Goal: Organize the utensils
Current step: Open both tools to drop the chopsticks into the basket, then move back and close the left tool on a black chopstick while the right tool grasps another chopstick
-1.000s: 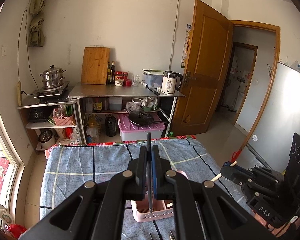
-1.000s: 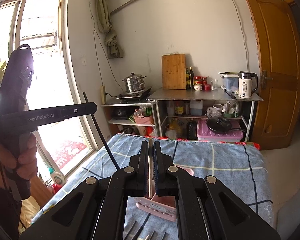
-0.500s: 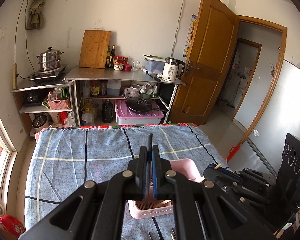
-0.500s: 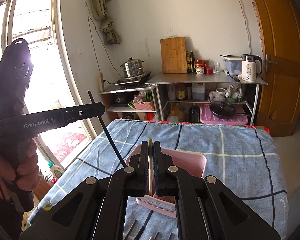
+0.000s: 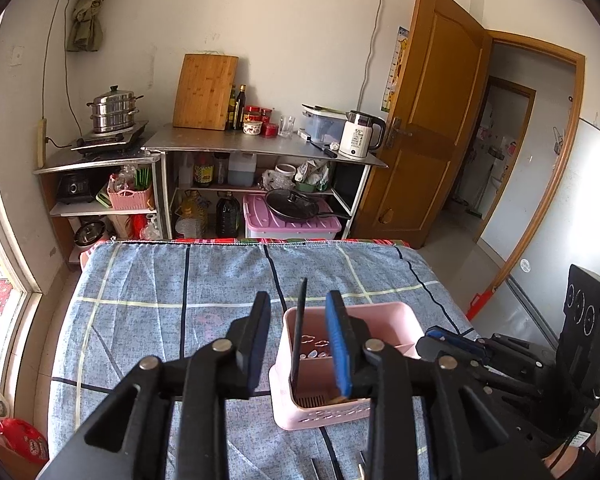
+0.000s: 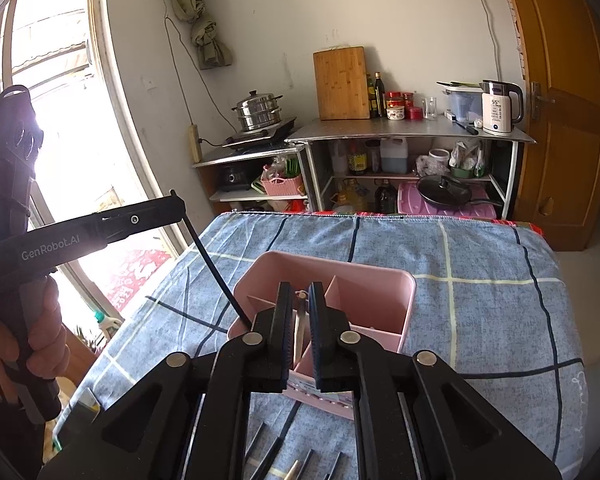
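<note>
A pink divided utensil caddy stands on the blue checked tablecloth. My left gripper hangs over its left compartment. Its jaws are opening, and a black chopstick stands loose between them with its lower end in the caddy. My right gripper is over the caddy's near compartments, jaws also opening. A pale wooden chopstick stands between its pads, touching neither. In the right wrist view the left gripper and the black chopstick come in from the left.
Several more chopsticks lie on the cloth just before the caddy. A hand holds the left gripper's handle by the window. Behind the table stand metal shelves with a kettle, a cutting board and pots. A wooden door is open at the right.
Both grippers have sunk toward the caddy. Their jaws, shut on a chopstick each before, have parted, and both chopsticks now stand free in the caddy.
</note>
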Available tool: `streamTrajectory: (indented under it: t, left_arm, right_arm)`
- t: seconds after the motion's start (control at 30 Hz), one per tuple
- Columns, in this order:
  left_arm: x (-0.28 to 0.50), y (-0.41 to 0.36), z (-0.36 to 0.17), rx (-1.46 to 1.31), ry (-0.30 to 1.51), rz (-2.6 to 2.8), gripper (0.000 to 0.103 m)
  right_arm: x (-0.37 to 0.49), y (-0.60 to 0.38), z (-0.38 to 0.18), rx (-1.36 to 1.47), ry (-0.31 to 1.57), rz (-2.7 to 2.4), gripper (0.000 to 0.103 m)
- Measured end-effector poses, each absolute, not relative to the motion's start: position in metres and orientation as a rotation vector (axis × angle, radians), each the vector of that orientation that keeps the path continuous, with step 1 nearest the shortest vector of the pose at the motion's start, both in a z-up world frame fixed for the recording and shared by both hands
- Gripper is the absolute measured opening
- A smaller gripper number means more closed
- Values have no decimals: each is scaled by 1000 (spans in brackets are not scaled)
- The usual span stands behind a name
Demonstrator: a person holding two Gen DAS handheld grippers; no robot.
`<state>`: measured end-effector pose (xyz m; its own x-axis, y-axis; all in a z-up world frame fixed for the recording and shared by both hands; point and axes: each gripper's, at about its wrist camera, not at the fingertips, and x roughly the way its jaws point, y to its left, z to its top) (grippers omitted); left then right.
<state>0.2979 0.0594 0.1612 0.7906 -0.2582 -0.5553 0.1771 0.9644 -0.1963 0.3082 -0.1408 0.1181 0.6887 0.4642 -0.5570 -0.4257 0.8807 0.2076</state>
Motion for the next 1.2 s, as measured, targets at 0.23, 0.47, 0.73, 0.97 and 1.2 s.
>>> streamTrajectory:
  t: [0.23,0.47,0.73,0.97,1.2]
  left_arm:
    - [273,67,165,-155,563,-220,35]
    - [229,70,153,-168,530,-231,40]
    - [177,54,108,-145,556,-253,40]
    - [147,41,57,-182,644,-286,40]
    - [132,32,20,-173,724,-283,40]
  right_arm:
    - [289,-154,129,66,596,490,19]
    - [246,-176,131,56,544,471,19]
    - [194,-201,108,78,537,450,19]
    - [168,-211,71,80,626,426,19]
    - [156,-214,34,112,717,447,19]
